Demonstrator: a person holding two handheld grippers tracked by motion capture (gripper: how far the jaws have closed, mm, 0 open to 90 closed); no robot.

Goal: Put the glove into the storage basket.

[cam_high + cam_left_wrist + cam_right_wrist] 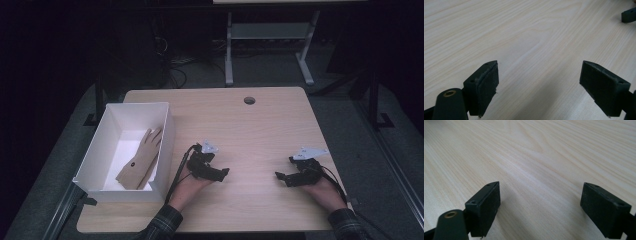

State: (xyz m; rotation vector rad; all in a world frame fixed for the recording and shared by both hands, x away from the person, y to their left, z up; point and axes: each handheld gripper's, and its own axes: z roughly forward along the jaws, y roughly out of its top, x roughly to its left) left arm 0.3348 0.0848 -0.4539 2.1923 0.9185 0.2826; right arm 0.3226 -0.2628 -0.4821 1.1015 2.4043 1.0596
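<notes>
Both grippers rest on the bare wooden table (pixel 260 125), jaws spread wide and empty, left gripper (pixel 223 172) and right gripper (pixel 280 176) facing each other, with the wooden hand (pixel 141 160) lying in the white box (pixel 95 150) at far left

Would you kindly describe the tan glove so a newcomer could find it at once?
Start at the light wooden table and find the white rectangular box at its left edge. Inside lies the flat tan hand-shaped glove, fingers pointing away from the person, the box's sole content.
</notes>
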